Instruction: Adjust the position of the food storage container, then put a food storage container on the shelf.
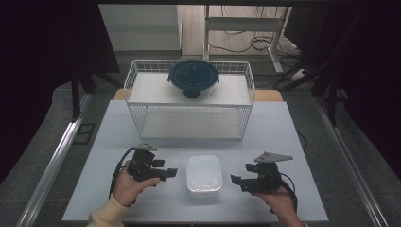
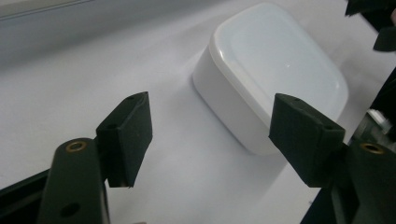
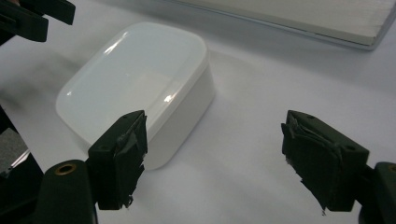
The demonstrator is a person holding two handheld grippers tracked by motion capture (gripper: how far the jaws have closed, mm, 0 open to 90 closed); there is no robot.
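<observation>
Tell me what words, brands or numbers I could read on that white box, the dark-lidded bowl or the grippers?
None: no legible text anywhere.
White box: plain lid and walls.
Bowl in the wire basket: no readable label; too small to tell.
Left gripper, right gripper: plain black, no markings.

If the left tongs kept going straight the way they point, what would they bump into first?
Probably the white box. The left tongs stand open, holding nothing, and point across the table at its side. In the left gripper view the box lies just ahead, a bit off centre, so they might only clip its near corner.
</observation>
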